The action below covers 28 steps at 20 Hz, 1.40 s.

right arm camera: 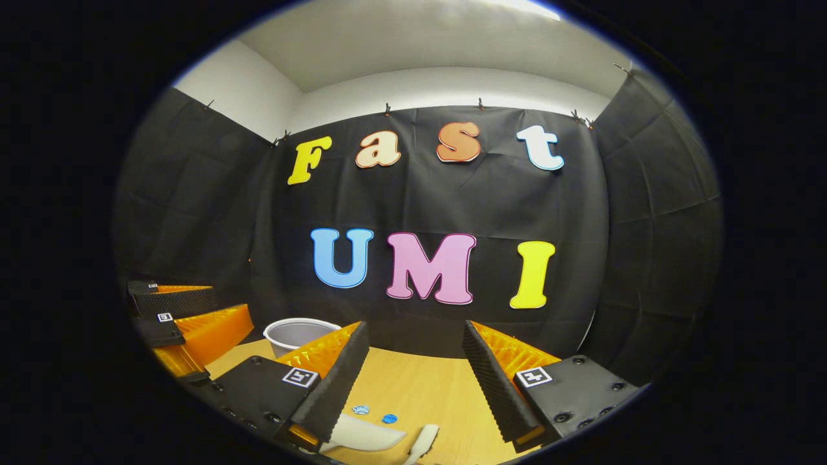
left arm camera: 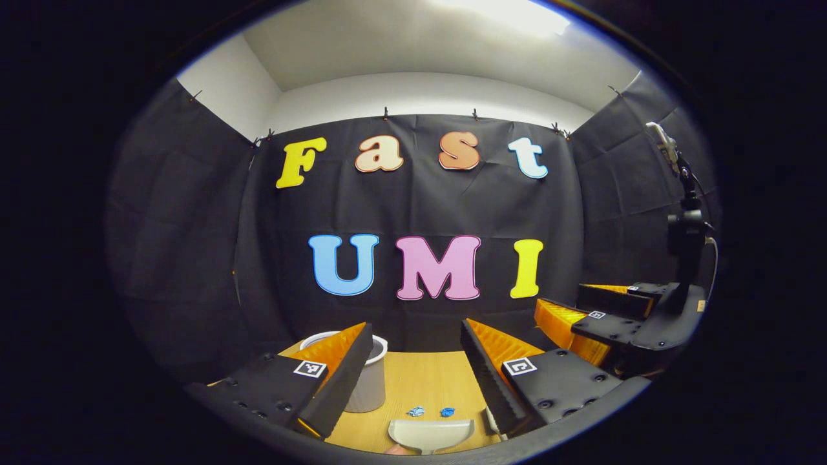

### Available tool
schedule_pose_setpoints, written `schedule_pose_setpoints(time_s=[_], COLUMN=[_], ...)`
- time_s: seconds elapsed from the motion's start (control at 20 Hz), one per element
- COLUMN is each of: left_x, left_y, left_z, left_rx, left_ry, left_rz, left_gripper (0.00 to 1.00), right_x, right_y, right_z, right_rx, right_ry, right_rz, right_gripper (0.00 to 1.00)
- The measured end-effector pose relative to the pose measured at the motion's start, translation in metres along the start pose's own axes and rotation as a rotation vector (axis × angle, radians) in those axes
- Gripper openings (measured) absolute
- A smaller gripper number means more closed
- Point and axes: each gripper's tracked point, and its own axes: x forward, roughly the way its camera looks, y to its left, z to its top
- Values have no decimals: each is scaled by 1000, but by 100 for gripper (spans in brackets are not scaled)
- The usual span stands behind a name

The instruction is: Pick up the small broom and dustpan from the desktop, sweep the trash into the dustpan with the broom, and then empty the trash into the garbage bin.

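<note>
In the left gripper view, the left hand-held gripper [left arm camera: 413,371] hangs above the wooden surface [left arm camera: 426,381] with its jaws spread wide and nothing between them. The dustpan [left arm camera: 431,434] lies low in view just beyond the fingers, its handle toward the camera, two blue scraps of trash [left arm camera: 431,411] lie just past its mouth, and the garbage bin [left arm camera: 369,381] stands behind the left finger. To grasp well, I judge this gripper should come down over the handle and keep the pan's lip flat.

In the right gripper view, the right hand-held gripper [right arm camera: 413,374] is likewise wide open and empty. The small broom [right arm camera: 423,443] lies just beside the dustpan [right arm camera: 362,434]; the grip should straddle its handle squarely, clear of the pan's edge.
</note>
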Motion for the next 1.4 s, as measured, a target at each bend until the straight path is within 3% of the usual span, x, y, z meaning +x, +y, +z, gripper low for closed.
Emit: schedule_pose_setpoints(time_s=[0.15, 0.3, 0.35, 0.4, 0.6, 0.95, 1.1, 1.15, 1.25, 1.4], left_x=[-1, 6, 6, 6, -2, -11, -16, -17, -21, -20], left_y=[3, 0, 7, 13, 22, 17, -3, -9, -11, -11], left_z=[0, -17, -28, -32, -26, -7, 1, -3, -1, 11], left_rx=[-8, -34, -53, -83, -178, -53, -61, -65, -59, -53], left_ry=[1, 27, 51, 55, 49, 4, -35, -21, -26, -45], left_rz=[5, -25, -7, 10, 59, 124, 108, 96, 102, 95], left_gripper=[82, 82, 81, 82, 82, 81, 80, 80, 80, 81], right_x=[1, 1, 0, -2, -14, -27, -32, -33, -37, -37], right_y=[3, 2, 6, 10, 16, -6, -19, -22, -19, -20], right_z=[1, -5, -11, -15, -11, -4, -10, -16, -21, -15], right_rx=[-7, -9, -8, -8, -4, 6, 18, 17, 18, -7], right_ry=[-3, -3, 9, 18, -9, -10, -20, -6, 10, 7], right_rz=[5, -4, 1, 8, 35, 63, 56, 50, 59, 59], right_gripper=[92, 95, 92, 95, 92, 92, 95, 92, 95, 92])
